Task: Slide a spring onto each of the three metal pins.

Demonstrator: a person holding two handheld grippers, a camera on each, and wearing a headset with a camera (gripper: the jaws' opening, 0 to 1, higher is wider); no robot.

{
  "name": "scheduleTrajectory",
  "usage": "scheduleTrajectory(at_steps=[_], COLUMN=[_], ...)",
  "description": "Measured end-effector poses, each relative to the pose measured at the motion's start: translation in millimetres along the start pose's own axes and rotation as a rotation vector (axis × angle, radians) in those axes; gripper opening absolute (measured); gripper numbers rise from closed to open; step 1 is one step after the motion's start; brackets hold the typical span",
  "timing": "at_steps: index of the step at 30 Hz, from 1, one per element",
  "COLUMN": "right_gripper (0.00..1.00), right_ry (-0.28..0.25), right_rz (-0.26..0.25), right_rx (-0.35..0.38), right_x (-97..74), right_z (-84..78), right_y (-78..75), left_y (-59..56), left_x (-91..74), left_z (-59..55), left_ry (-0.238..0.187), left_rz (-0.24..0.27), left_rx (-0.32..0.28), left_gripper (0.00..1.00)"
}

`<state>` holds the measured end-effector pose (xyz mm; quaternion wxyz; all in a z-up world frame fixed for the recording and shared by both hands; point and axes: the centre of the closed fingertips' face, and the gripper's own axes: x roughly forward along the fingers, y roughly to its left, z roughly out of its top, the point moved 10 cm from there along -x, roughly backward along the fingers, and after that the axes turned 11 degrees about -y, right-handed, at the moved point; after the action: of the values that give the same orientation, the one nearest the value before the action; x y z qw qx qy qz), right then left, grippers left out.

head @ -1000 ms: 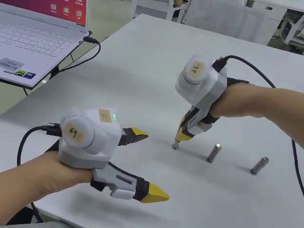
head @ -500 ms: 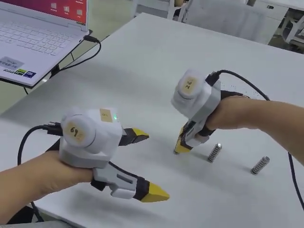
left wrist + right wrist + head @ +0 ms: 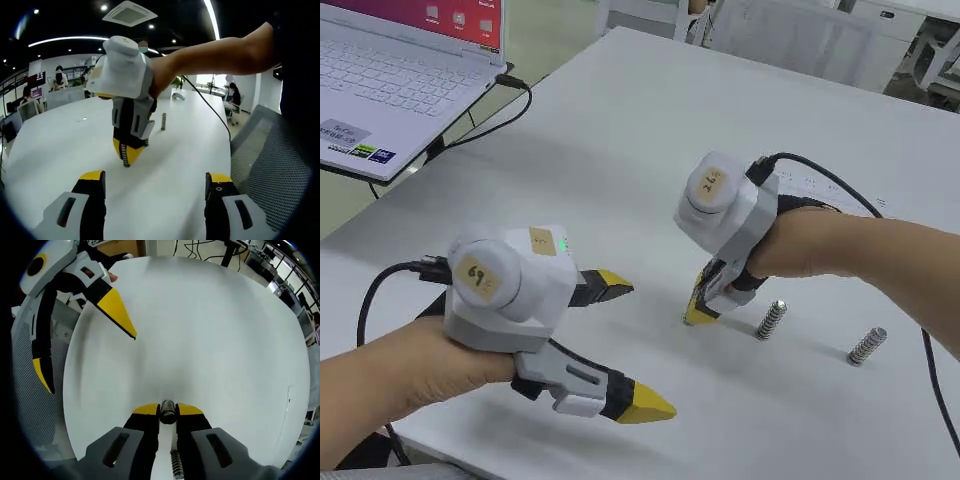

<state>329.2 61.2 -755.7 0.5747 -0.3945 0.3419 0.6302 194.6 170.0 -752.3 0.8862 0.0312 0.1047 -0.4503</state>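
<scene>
Head view:
- Left gripper (image 3: 628, 346) is held low over the near edge of the table (image 3: 620, 130). Its jaws are spread wide, with nothing between them.
- Right gripper (image 3: 698, 314) is pointed steeply down at the table, tips close to the surface.
- Near spring (image 3: 771, 320) is seen just right of those tips, standing tilted, with a bright metal end at its top.
- Far spring (image 3: 867, 346) lies further right, also tilted and apart from the near one.
- Laptop (image 3: 390, 80) is set open at the far left, with a cable (image 3: 485, 122) running off its corner.

Right gripper view:
- The jaws are clenched on the held spring (image 3: 167, 412). A round metal end is pinched between the yellow tips.
- Coils are seen further back, in the gap between the jaws.
- The left gripper's open jaws are seen at upper left.

Left gripper view:
- Own jaws (image 3: 155, 180) are seen well apart over bare table.
- The right gripper (image 3: 127, 152) is seen straight ahead, nose down, with a short length of coil (image 3: 126, 161) poking below its tips.
- Whether that coil touches the table cannot be told.
- One standing spring (image 3: 163, 121) is seen behind it.
</scene>
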Motion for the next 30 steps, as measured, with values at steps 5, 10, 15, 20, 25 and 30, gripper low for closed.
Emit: scheduleTrajectory(at_steps=[5,10,15,20,25,30], right_gripper=[0.15,0.19,0.23,0.25,0.26,0.26], right_ry=[0.001,-0.005,-0.026,-0.048,-0.078,-0.113], right_rz=[0.005,-0.001,-0.014,-0.028,-0.047,-0.058], right_rx=[0.003,0.007,0.029,0.041,0.063,0.090], right_x=[0.5,-0.5,-4.9,-11.8,-21.0,-31.2], right_z=[-0.3,-2.1,-5.6,-8.4,-12.6,-15.7], right_y=[0.7,-0.6,-2.1,-0.8,1.2,7.6], left_y=[0.0,0.5,1.2,2.0,2.0,1.9], left_x=[0.5,0.3,-0.2,-0.5,-1.0,-1.3], left_z=[-0.2,0.0,0.3,1.1,1.0,2.1], left_ry=[0.000,-0.001,-0.002,-0.002,0.002,0.003], left_rz=[0.000,0.003,0.007,0.010,0.010,0.012], left_rx=[-0.001,-0.002,-0.003,-0.003,-0.004,-0.004], left_gripper=[0.78,0.78,0.79,0.79,0.79,0.80])
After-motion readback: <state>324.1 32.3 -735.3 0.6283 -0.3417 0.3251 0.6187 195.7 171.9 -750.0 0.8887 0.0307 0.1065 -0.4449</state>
